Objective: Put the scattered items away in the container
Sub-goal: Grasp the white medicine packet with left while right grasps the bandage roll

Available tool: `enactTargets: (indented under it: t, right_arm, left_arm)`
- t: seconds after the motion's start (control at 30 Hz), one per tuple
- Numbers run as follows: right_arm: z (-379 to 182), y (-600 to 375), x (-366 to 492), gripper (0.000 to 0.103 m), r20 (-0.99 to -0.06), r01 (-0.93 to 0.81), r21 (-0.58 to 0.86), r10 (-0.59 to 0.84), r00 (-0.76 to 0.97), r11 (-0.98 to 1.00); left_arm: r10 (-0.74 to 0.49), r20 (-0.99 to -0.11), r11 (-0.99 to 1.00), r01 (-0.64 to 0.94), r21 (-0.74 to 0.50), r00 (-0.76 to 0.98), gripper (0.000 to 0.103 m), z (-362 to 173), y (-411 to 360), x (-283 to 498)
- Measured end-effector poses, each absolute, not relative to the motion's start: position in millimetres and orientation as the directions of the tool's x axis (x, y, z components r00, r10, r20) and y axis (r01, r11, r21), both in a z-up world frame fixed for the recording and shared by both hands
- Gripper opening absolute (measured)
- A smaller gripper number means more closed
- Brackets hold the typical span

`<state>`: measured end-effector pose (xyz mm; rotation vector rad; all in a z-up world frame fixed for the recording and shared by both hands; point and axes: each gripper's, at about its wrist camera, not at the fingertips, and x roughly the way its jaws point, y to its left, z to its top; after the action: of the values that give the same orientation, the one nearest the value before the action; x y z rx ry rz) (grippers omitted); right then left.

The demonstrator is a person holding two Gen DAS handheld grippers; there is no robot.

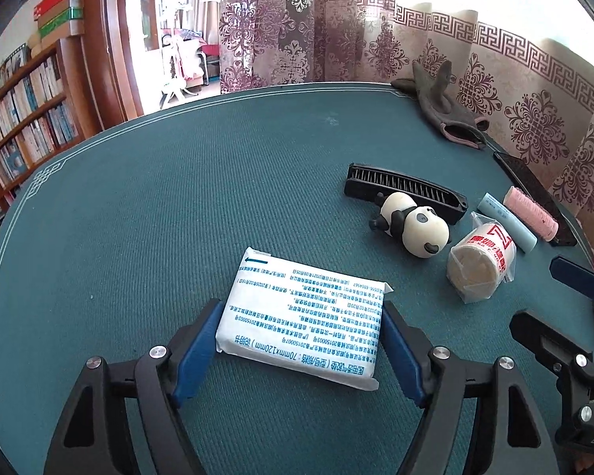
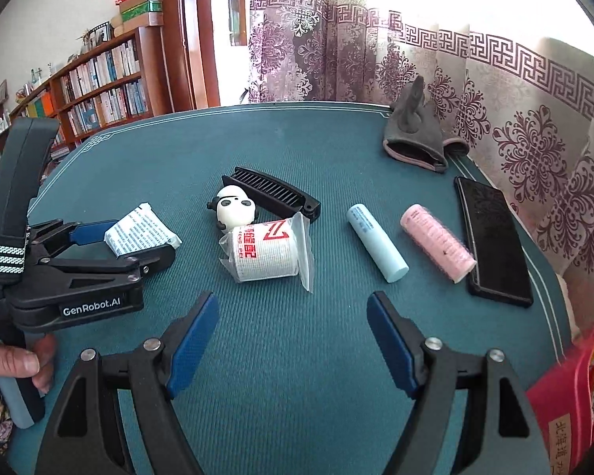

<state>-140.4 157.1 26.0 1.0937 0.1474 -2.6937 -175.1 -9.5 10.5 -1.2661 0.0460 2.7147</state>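
Left wrist view: left hand-held gripper (image 1: 299,350) clamped on white packet (image 1: 301,318); right hand-held gripper (image 2: 293,340) spread apart, empty.

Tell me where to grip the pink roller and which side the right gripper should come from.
Grip the pink roller across its middle, one of the fingers on each long curved side. It lies flat on the table, its axis running diagonally, with the black phone close along its far side. So come from above with the right gripper, probably rolled to span the narrow width.
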Motion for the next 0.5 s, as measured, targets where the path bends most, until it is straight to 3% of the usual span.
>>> enactTargets:
  t: [0.3,0.4,0.47,0.5]
  right_arm:
    - [20.7,144.5,-168.4,0.078,-0.703,0.272,-0.013,-0.184,-0.687,-0.962]
    - [15.5,144.2,-178.6,0.065,-0.725,0.283,0.023,-0.211,-0.656,-0.959]
    - [11.2,147.5,-183.2,0.050,-0.742,0.272,0.057,-0.223,-0.632,-0.961]
    - [11.3,150.2,-182.9,0.048,-0.741,0.266,0.073,-0.231,-0.631,-0.961]
  left_arm:
    - [0.106,-0.767,-0.989,-0.146,-0.016,-0.633,0.079,9.6,-7.2,-175.7]
    - [0.106,-0.767,-0.989,-0.146,-0.016,-0.633,0.079,9.8,-7.4,-175.9]
    - [0.106,-0.767,-0.989,-0.146,-0.017,-0.633,0.079,9.8,-7.4,-175.9]
    - [0.107,-0.767,-0.989,-0.146,-0.017,-0.633,0.079,9.8,-7.4,-175.9]
